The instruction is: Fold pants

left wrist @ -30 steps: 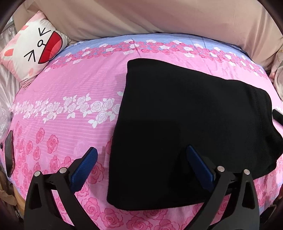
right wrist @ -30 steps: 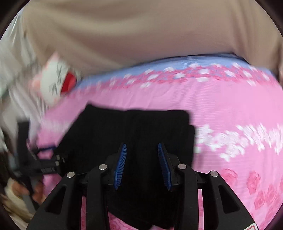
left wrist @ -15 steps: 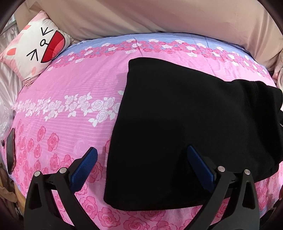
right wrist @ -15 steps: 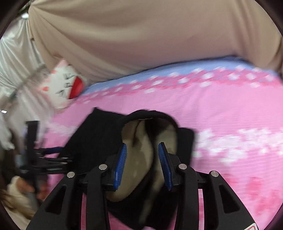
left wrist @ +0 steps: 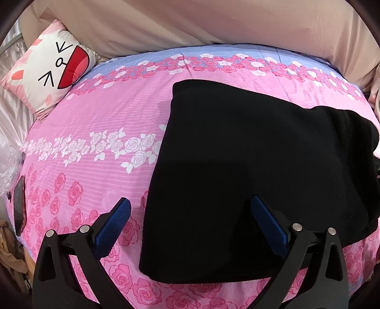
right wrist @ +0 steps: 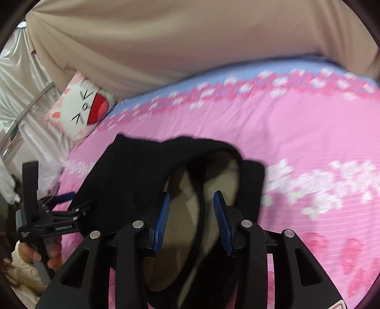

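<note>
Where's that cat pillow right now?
The cat pillow sits at the bed's far left corner in both views, against the beige headboard, well clear of the pants.

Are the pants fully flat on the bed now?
No. The right gripper holds one end of the pants lifted, tan lining showing.

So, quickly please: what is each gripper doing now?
Left gripper: open, holding nothing, over the edge of the pants.
Right gripper: shut on the pants, one end lifted.
</note>
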`<state>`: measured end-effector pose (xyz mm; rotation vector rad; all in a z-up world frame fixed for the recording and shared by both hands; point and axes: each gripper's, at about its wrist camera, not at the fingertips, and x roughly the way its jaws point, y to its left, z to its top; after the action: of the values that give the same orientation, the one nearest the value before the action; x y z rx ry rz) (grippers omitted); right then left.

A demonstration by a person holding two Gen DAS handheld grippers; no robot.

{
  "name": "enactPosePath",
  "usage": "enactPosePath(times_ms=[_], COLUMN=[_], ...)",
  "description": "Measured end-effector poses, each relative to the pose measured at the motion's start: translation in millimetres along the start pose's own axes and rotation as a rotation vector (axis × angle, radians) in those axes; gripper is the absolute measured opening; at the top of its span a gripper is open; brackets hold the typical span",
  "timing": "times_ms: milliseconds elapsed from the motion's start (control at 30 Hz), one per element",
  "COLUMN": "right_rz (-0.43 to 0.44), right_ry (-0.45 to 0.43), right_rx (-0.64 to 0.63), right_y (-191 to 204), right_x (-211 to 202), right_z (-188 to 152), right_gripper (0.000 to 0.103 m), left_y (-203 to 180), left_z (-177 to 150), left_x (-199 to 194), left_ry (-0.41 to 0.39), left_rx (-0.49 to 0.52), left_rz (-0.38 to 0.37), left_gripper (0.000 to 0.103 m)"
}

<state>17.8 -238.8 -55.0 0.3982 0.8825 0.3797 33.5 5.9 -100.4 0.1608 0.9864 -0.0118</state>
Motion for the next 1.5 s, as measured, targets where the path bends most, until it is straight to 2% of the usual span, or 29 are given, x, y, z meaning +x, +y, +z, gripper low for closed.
enactPosePath(times_ms=[100,133,167,267,333,400,433,467,500,533,600,633,667,767,800,867,900,933,967,1033,1067,1100,1133,1233,1267,1333,1367,1433,1500], right_rz=[0.030,0.040,0.060,0.105,0.093,-0.035,-0.050,0.018,0.036,0.009,-0.127,-0.140,-0.099,0.043,0.060,0.020,-0.077,-0.163,-0.179,-0.030,-0.073,-0.146,-0.186,-0.120,-0.143,-0.255,-0.238,-0.247,-0.275], right_ry=[0.002,0.000,-0.003,-0.099,-0.129,-0.047,0.003,-0.043,-0.045,-0.077,-0.223,-0.246,-0.257,-0.184,-0.160,-0.096,-0.072,-0.061,-0.066,-0.115,-0.146,-0.164,-0.180,-0.161,-0.128,-0.092,-0.109,-0.133,-0.150], right_rx=[0.050,0.062,0.077,0.095,0.109,0.111,0.129,0.203,0.262,0.272,0.222,0.197,0.155,0.062,0.033,-0.023,-0.024,0.004,0.082,0.284,0.342,0.321,0.278,0.180,0.145,0.140,0.183,0.229,0.219], right_y=[-0.4,0.5,3.0,11.0,5.1,-13.5,-23.7,-32.0,-33.8,-32.5,-15.6,-8.0,5.8,40.9,50.0,55.9,45.1,31.1,8.3,-27.5,-33.8,-27.3,-16.4,16.1,20.3,11.1,4.1,-0.3,2.1], right_x=[17.1,19.8,18.7,-18.0,-29.6,-1.7,15.4,8.7,-2.4,-13.5,-59.4,-70.9,-81.9,-71.3,-60.9,-27.2,-7.5,4.8,10.5,-4.4,-17.6,-27.6,-37.1,-46.7,-39.2,-27.1,-32.1,-52.5,-72.8], right_z=[7.4,10.5,15.0,23.3,22.3,15.4,9.0,5.2,6.0,6.9,8.3,9.2,11.4,15.3,14.1,11.1,9.5,8.8,7.3,0.2,-2.8,-2.9,-2.9,-9.0,-13.8,-22.8,-27.2,-30.2,-34.3], right_gripper=[0.029,0.025,0.012,0.008,0.007,0.009,0.009,0.009,0.011,0.012,0.020,0.020,0.020,0.020,0.022,0.025,0.024,0.021,0.000,0.000,0.000,0.001,0.010,0.014,0.019,0.015,0.010,0.023,0.044], left_y=[-1.7,-1.4,-1.1,0.8,0.6,-0.7,-3.1,-4.6,-5.3,-6.0,-5.0,-4.0,-3.0,-3.1,-3.9,-3.9,-3.0,-2.0,-1.1,-0.9,-1.2,-1.8,-2.2,-2.7,-2.5,-0.9,0.7,9.1,24.2], left_z=[2.9,3.5,4.3,5.7,5.6,4.4,3.7,3.8,4.5,5.5,6.6,6.4,5.8,5.0,5.0,4.2,3.5,3.1,2.8,2.2,2.0,2.1,2.1,2.2,2.4,2.5,2.5,1.7,-2.2], left_x=[-1.5,-1.7,-1.4,-0.9,-1.1,1.1,4.3,6.5,6.8,6.8,6.5,7.2,8.2,9.4,9.0,8.5,8.3,8.3,8.5,9.0,8.7,8.1,7.8,8.7,8.9,9.5,9.3,3.9,-3.7], left_ry=[-0.001,-0.001,0.000,0.014,0.011,0.008,0.011,0.006,0.003,0.002,0.003,0.004,0.004,0.001,-0.002,-0.006,-0.007,-0.007,-0.006,-0.006,-0.008,-0.012,-0.014,-0.018,-0.019,-0.020,-0.016,0.002,0.012], left_rx=[0.014,0.016,0.016,0.011,0.015,0.017,0.020,0.020,0.024,0.032,0.038,0.035,0.028,0.016,0.019,0.023,0.020,0.016,0.012,0.008,0.011,0.017,0.019,0.019,0.018,0.017,0.016,0.014,-0.011], left_rz=[0.005,0.006,0.006,-0.003,-0.024,-0.052,-0.060,-0.059,-0.056,-0.052,-0.054,-0.061,-0.067,-0.073,-0.070,-0.070,-0.074,-0.079,-0.084,-0.096,-0.093,-0.088,-0.084,-0.086,-0.087,-0.098,-0.108,-0.133,-0.153], left_gripper=[0.098,0.098,0.098,0.098,0.098,0.098,0.098,0.098,0.098,0.098,0.098,0.098,0.098,0.098,0.098,0.098,0.098,0.098,0.098,0.098,0.098,0.098,0.098,0.098,0.098,0.098,0.098,0.098,0.098])
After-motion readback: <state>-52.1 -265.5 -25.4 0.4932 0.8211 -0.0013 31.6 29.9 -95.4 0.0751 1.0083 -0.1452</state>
